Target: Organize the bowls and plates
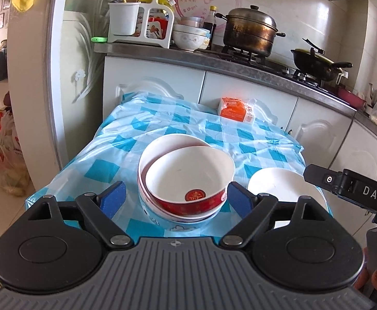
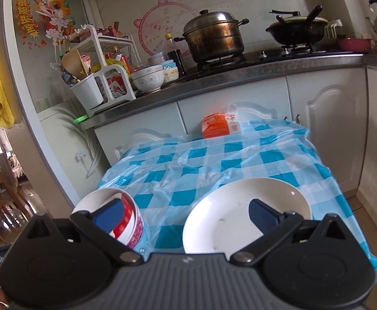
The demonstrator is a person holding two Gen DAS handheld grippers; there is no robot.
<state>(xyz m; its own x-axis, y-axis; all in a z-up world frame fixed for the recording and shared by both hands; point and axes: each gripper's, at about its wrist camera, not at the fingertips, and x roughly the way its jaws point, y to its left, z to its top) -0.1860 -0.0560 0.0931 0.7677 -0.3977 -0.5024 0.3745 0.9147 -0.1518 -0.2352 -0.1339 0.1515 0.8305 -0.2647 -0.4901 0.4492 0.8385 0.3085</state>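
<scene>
Checked tablecloth (image 2: 214,160): orange packet (image 2: 215,128) behind plate (image 2: 240,219).

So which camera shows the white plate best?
The right wrist view: the white plate lies almost whole, only its near edge hidden. The left wrist view shows the plate partly hidden behind both grippers.

white round plate (image 1: 279,188): near edge hidden behind the left gripper's black arm; right side covered by the other gripper
stack of bowls (image 2: 134,222): left part hidden behind a blue finger pad (image 2: 109,215)
</scene>
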